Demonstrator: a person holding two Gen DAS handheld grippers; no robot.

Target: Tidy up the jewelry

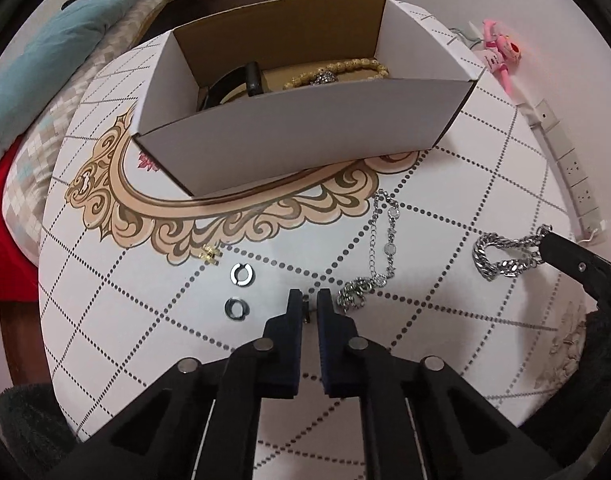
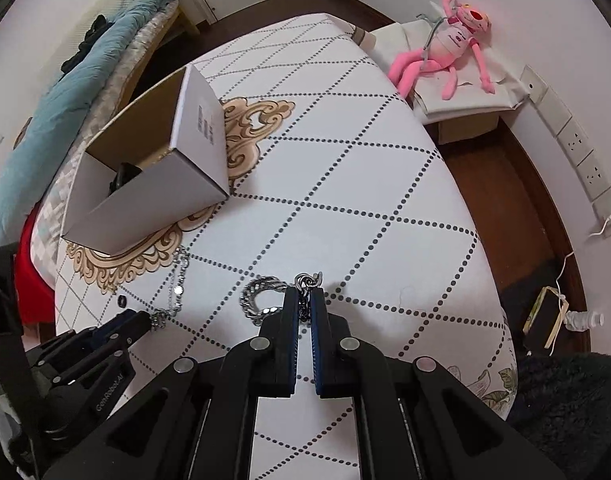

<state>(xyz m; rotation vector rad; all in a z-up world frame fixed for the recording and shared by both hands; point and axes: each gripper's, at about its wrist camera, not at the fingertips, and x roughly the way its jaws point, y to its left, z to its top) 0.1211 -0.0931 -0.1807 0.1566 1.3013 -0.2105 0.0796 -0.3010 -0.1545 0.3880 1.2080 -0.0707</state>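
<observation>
A white cardboard box (image 1: pixel 305 136) stands on the patterned table; it holds a beaded bracelet (image 1: pixel 345 70) and a black band (image 1: pixel 241 80). My left gripper (image 1: pixel 309 300) is shut on a small metal piece next to a thin silver chain (image 1: pixel 381 248). Two steel rings (image 1: pixel 242 273) and a gold earring (image 1: pixel 209 255) lie to its left. My right gripper (image 2: pixel 304 300) is shut on a chunky silver chain (image 2: pixel 261 292), also in the left wrist view (image 1: pixel 501 256). The box shows in the right wrist view (image 2: pixel 153 176).
A pink plush toy (image 2: pixel 449 48) lies on a white stand beyond the table's far right edge. A bed with a blue blanket (image 2: pixel 65 92) runs along the left. Wall sockets (image 2: pixel 585 160) and a book (image 2: pixel 545 316) on the floor are at the right.
</observation>
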